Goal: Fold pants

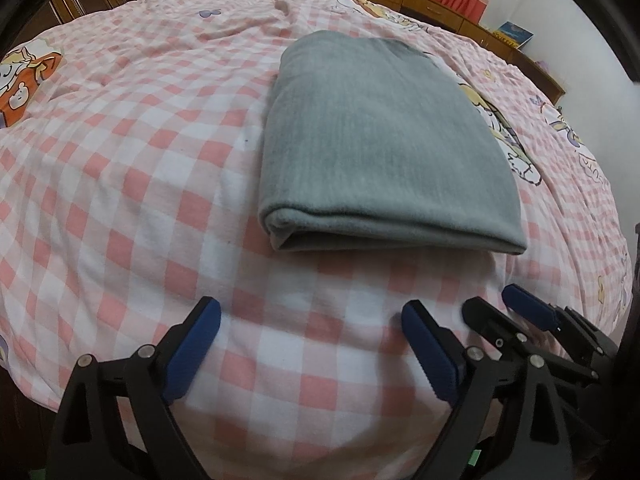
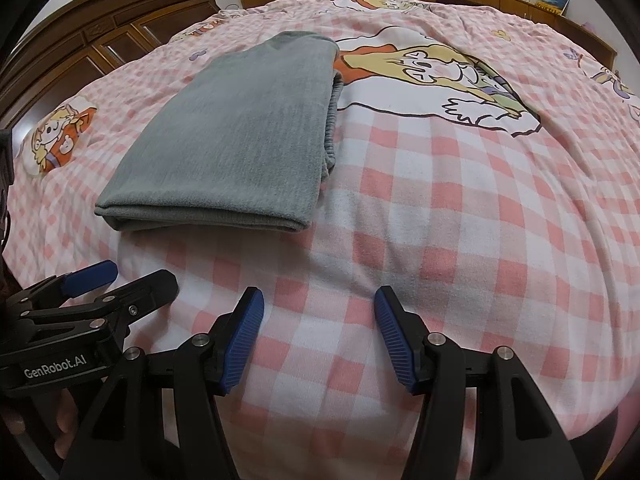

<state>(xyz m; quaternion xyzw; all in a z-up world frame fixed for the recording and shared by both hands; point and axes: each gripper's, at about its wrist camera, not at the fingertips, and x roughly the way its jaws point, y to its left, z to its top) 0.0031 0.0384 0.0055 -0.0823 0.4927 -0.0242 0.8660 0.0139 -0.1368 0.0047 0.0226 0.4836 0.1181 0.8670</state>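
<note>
The grey ribbed knit pants (image 1: 384, 140), folded into a thick rectangular stack, lie on the pink-and-white checked cotton bedspread (image 1: 140, 200), at about twelve o'clock from the left gripper (image 1: 312, 344) and eleven o'clock from the right gripper (image 2: 318, 332). The fold looks finished, its doubled edge facing both tools and the gathered waistband on the stack's three-o'clock side in the right wrist view.

Both tongs hover near the bedspread, clear of the stack and side by side. The left one gapes wide with nothing between its blue pads; the right one stands roughly half open, also empty.

From here, the main risk seems to be a stray nudge: a finger catching the near edge could peel the top layer back, and the soft quilt may let the stack slump.

No container shows in either view, so nothing is held in one.
</note>
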